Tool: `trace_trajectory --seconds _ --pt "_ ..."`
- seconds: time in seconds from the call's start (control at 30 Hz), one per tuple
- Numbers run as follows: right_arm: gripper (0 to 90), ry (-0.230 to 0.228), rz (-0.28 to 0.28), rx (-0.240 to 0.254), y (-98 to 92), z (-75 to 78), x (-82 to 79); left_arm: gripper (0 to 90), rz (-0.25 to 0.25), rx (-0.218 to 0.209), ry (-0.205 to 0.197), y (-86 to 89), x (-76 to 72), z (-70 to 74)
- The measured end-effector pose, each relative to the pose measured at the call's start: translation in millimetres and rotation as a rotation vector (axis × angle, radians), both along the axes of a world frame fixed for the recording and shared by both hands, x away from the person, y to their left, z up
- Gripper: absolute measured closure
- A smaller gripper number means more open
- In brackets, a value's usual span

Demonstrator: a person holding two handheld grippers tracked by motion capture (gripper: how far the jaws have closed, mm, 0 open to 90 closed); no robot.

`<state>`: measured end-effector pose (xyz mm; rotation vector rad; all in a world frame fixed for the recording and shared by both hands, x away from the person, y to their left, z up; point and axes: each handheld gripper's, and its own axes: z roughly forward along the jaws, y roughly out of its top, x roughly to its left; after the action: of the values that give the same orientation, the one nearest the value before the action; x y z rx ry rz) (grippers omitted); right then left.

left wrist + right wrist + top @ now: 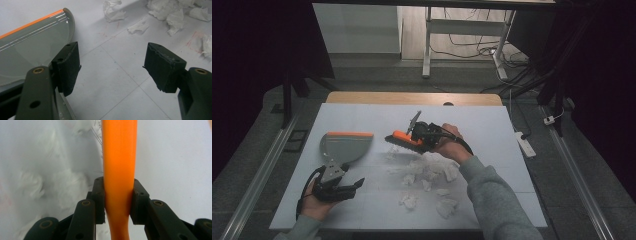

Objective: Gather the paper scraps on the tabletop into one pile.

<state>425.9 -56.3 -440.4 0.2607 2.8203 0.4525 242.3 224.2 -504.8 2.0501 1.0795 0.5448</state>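
Note:
A grey dustpan [344,145] with an orange lip lies flat on the white table sheet at the left; its curved rim and orange edge [35,37] sit just left of my left gripper's jaws. My left gripper [354,186] hovers open near the front left, nothing between its jaws [112,67]. My right gripper [419,137] is shut on the orange handle of a small brush [120,160], whose dark bristles [402,143] rest on the sheet at mid-table. Crumpled white paper scraps [429,172] lie scattered in front of the brush.
More paper scraps [167,12] lie far from the left jaws. The table's wooden far edge [412,97] borders the sheet. A power strip [525,143] lies on the floor at the right, and table legs and cables [472,47] stand beyond.

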Motion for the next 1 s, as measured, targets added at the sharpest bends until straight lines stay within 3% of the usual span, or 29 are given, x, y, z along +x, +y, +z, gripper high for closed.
trace_trajectory --seconds 0.07,0.13,0.27,0.4,0.47,0.57,0.6,0.7,0.73,0.77,0.9,1.0 --pt "70.1 0.003 -0.032 0.036 -0.2 0.0 3.7 29.6 0.002 -0.002 0.001 0.5 0.5 -0.4" --pt "70.2 -0.022 -0.036 0.038 1.5 -1.3 6.8 29.6 0.002 0.0 0.003 0.6 0.9 -0.9" --pt "70.2 -0.071 -0.033 -0.03 13.5 -7.8 13.6 29.6 0.003 0.001 0.003 -0.1 0.8 -0.6" --pt "70.2 -0.107 0.029 -0.126 35.2 -18.4 18.7 29.6 0.004 0.0 -0.001 1.0 0.0 0.1" --pt "70.2 -0.087 0.054 -0.167 44.5 -22.7 17.0 29.6 0.006 -0.003 -0.003 2.3 -0.1 0.2" --pt "70.3 -0.087 0.111 -0.166 52.7 -28.3 9.9 29.7 0.009 -0.006 0.0 4.1 0.4 -0.7" --pt "70.3 -0.078 0.136 -0.202 54.5 -27.3 7.6 29.7 0.011 -0.006 0.001 4.4 0.7 -1.0" --pt "70.4 -0.094 0.174 -0.208 53.4 -30.5 -0.7 29.7 0.009 -0.002 0.0 3.7 0.2 -0.6" --pt "70.5 -0.093 0.19 -0.245 52.8 -27.3 -3.3 29.7 0.008 -0.001 -0.001 3.2 0.0 -0.3" --pt "70.4 -0.083 0.198 -0.23 51.0 -27.6 -6.3 29.7 0.007 -0.001 -0.001 2.6 0.0 -0.2" --pt "70.4 -0.064 0.243 -0.258 44.0 -24.6 -20.2 29.7 0.006 0.004 0.001 1.4 -0.1 -0.1" --pt "70.3 -0.051 0.249 -0.233 36.2 -21.6 -25.6 29.7 0.006 0.005 0.001 1.3 0.1 -0.4"
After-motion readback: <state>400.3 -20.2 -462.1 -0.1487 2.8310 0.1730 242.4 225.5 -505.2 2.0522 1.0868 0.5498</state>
